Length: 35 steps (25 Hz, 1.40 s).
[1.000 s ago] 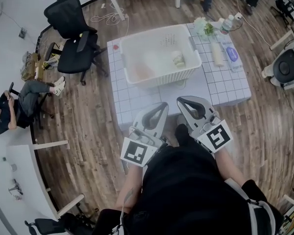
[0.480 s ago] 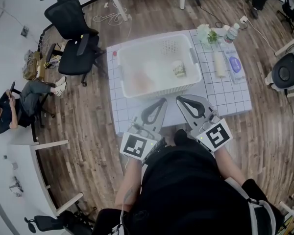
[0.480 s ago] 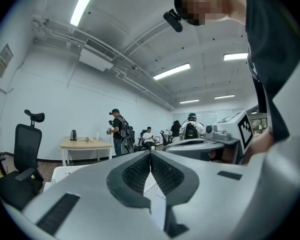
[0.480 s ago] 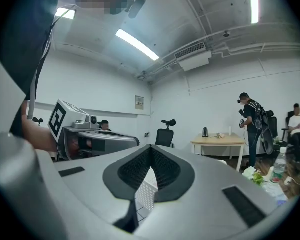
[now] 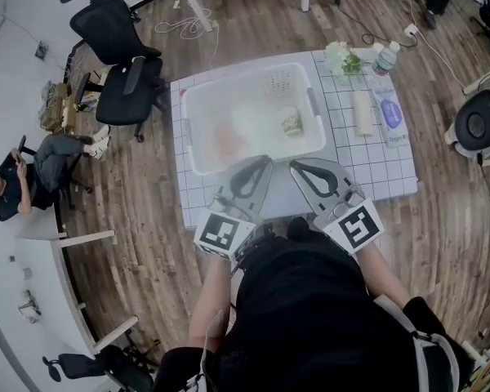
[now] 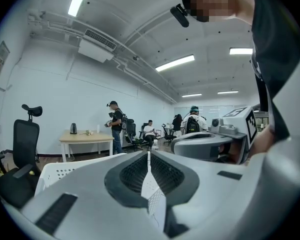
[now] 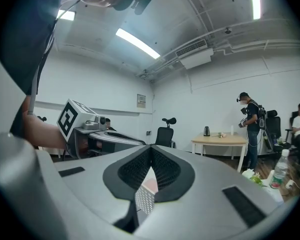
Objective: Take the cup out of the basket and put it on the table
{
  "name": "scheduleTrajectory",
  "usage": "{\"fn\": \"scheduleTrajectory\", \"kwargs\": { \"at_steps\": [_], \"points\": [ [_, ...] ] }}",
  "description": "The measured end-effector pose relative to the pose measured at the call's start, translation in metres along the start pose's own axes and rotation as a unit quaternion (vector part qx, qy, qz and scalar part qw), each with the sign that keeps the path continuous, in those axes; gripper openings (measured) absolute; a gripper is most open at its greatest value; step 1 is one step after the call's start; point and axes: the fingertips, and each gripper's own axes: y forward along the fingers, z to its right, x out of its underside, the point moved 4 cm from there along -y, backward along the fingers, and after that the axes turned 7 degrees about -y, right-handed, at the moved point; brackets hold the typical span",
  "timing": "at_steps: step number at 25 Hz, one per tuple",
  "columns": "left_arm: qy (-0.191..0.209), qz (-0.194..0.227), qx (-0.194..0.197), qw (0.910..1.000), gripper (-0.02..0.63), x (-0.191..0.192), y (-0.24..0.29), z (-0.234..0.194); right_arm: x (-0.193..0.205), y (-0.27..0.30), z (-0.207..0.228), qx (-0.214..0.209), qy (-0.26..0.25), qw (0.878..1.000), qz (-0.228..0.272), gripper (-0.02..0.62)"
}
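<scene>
- Wood-floor office, with a white gridded worktop (image 5: 367,166) right in front of both grippers.
- Jaws on the left hand-held gripper (image 5: 264,163) are fully together with nothing in them, tip by the near wall of the white basket (image 5: 188,137).
- Same deal for the right hand-held gripper (image 5: 296,167), closed and empty, just beside the left one.
- And the cup (image 5: 291,121) sits inside the basket, just ahead of the right tip.

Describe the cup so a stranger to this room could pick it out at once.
Find the white gridded table on the wooden floor, then the big white basket on it. The cup is the small pale thing inside the basket, near its right wall; the cylinder and bottle are outside the basket.
</scene>
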Motion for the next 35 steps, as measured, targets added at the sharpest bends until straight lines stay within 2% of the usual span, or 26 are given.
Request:
{"fn": "scheduleTrajectory", "kwargs": {
  "at_steps": [9,19,24,29,35],
  "points": [
    [0.023,-0.038,0.011,0.999,0.011,-0.008,0.028,-0.018,0.008,0.0,0.021,0.009,0.019,1.0,-0.005,0.015],
    [0.075,-0.075,0.058,0.9927,0.029,-0.02,0.055,-0.042,0.008,0.007,0.031,0.061,0.031,0.998,-0.015,0.015],
    [0.102,-0.102,0.099,0.9846,0.055,-0.015,0.073,-0.049,0.011,0.003,0.032,0.091,0.034,0.995,-0.027,0.015],
    [0.127,-0.147,0.143,0.9704,0.088,-0.001,0.094,-0.056,0.011,-0.005,0.032,0.123,0.033,0.991,-0.035,0.015],
    [0.147,-0.18,0.177,0.9564,0.12,0.016,0.114,-0.064,0.014,-0.016,0.033,0.159,0.036,0.985,-0.051,0.015]
  ]
}}
